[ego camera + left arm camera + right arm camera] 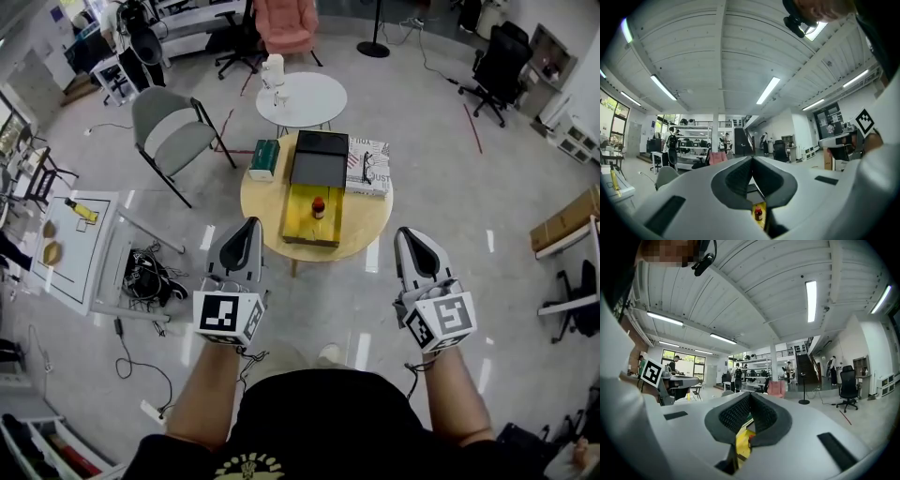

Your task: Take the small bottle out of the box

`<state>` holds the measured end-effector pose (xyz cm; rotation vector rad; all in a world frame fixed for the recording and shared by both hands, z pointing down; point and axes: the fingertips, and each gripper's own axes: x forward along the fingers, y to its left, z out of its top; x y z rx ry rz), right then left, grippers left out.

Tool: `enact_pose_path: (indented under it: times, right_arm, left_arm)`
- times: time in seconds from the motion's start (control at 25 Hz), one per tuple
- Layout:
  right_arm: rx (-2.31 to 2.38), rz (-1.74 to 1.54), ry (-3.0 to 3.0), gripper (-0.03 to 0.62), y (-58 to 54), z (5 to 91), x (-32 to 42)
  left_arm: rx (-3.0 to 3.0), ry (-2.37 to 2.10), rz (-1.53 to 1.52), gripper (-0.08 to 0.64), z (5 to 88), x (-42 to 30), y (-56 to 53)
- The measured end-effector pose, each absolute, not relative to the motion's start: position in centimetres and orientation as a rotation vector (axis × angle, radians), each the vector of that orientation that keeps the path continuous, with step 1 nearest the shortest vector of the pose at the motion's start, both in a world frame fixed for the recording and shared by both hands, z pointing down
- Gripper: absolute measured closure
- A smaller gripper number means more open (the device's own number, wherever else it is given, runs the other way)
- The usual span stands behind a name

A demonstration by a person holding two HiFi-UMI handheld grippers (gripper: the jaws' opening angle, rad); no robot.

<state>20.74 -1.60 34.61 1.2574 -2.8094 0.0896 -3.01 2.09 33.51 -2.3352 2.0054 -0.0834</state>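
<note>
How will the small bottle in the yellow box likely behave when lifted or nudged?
Probably light: the bottle looks tiny inside its box. Upright and narrow, it may tip if nudged. If round, it could roll once toppled.

Left gripper (247, 228), right gripper (406, 234): closed, level

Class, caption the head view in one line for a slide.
Both shut, the left gripper and right gripper hover short of a round table where a small bottle sits in a yellow box.
</note>
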Motion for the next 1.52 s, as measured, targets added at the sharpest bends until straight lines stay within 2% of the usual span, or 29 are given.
enact_pose_path:
  times: [0.72, 1.52]
  right_arm:
    - [1.251, 0.093, -2.821, 0.578, -3.6, 35.1, 21.4]
    - [1.381, 0.153, -2.742, 0.578, -9.3, 36.1, 14.2]
  left_arm:
    - [-2.326, 1.991, -0.111, 0.546, 33.5, -2.6, 0.8]
    - [-2.436, 1.899, -0.132, 0.546, 34.4, -9.4, -6.1]
